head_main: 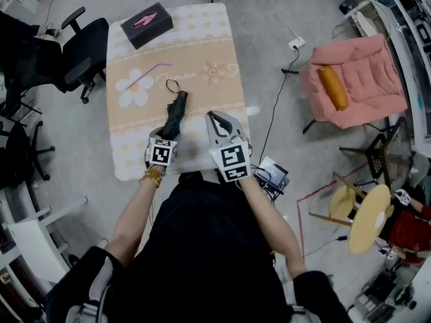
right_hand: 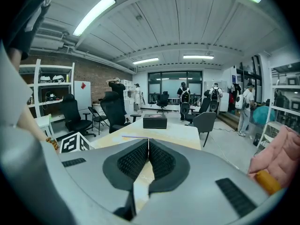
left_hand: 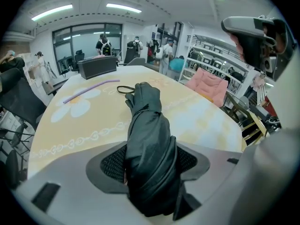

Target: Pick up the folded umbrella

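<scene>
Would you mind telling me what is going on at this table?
A person works with tongs in each hand. The left tongs are shut on the folded black umbrella, whose far end seems to rest on the flowered table. The right tongs hover beside it, shut and empty.

Blk umbrella [left_hand: 147,144], peach floral tablecloth [head_main: 202,46], purple straw [head_main: 147,73], pink armchair [head_main: 367,73]

No wording can be read; cursive script on the tablecloth [head_main: 202,42] is too small; square coded markers are borne by the left gripper [head_main: 171,130] and right gripper [head_main: 215,117].
</scene>
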